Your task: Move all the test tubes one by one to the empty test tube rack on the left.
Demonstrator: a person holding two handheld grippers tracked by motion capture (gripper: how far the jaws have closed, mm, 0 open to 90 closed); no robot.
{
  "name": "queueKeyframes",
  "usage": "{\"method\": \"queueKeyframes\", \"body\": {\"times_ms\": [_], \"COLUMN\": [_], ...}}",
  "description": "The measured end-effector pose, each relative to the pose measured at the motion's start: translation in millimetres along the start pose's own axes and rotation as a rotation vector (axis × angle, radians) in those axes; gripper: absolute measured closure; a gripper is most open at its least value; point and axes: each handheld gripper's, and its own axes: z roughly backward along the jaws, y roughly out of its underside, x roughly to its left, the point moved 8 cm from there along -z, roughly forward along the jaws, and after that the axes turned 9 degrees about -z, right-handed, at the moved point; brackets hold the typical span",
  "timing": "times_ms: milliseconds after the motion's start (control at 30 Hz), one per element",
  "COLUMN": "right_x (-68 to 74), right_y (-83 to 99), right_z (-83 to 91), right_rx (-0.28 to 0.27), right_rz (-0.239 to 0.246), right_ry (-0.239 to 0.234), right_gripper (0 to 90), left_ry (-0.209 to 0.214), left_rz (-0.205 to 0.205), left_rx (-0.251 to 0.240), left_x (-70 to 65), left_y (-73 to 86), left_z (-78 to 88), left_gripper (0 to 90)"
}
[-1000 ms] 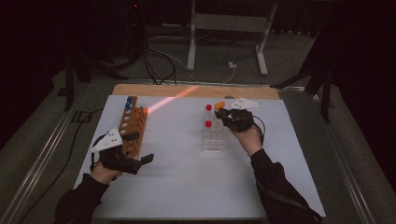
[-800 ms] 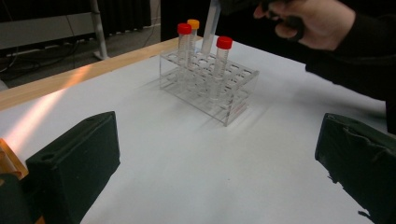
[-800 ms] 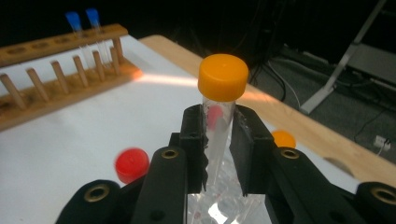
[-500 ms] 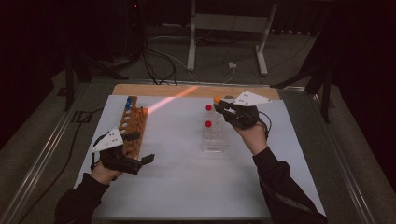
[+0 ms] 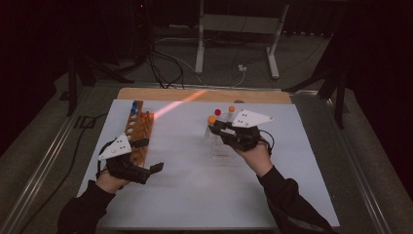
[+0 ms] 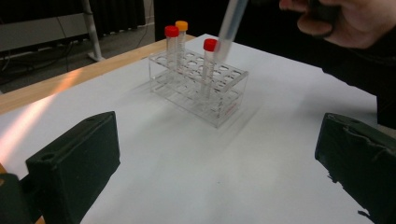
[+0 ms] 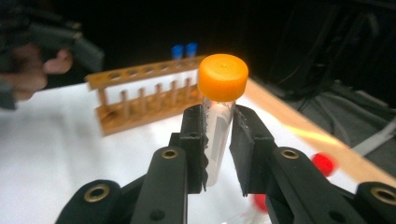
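Observation:
My right gripper (image 7: 217, 135) is shut on a clear tube with an orange cap (image 7: 222, 74), which I hold in the air above the clear plastic rack (image 5: 221, 146). In the left gripper view that tube (image 6: 231, 23) hangs tilted over the rack (image 6: 198, 88). The rack holds two red-capped tubes (image 6: 171, 31) and one orange-capped tube (image 6: 181, 25). My left gripper (image 5: 156, 168) rests near the front left of the white sheet. Its jaws stand wide apart with nothing between them.
A wooden tube rack (image 5: 139, 129) lies at the left of the white sheet (image 5: 195, 195), with two blue-capped tubes (image 5: 134, 106) at its far end. A wooden strip (image 5: 204, 95) borders the sheet's far edge. Cables and a metal stand lie on the floor beyond.
My right gripper has risen and shifted left above the clear rack, carrying the orange-capped tube. The left gripper has stayed where it was.

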Motion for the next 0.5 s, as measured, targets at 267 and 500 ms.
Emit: {"method": "queueKeyframes", "body": {"times_ms": [267, 500], "right_x": [23.2, 41.4], "right_y": [28.1, 50.0], "right_z": [-4.5, -7.3], "right_rx": [0.057, 0.109], "right_rz": [-0.009, -0.004], "right_ry": [-0.065, -0.104], "right_gripper": [74.9, 74.9], "left_ry": [0.031, 0.077], "left_rz": [-0.014, -0.031], "left_rx": [-0.003, -0.012], "left_x": [-12.3, -26.3], "left_y": [-8.2, -15.4], "left_z": [-5.2, -12.7], "left_gripper": [1.0, 1.1]}}
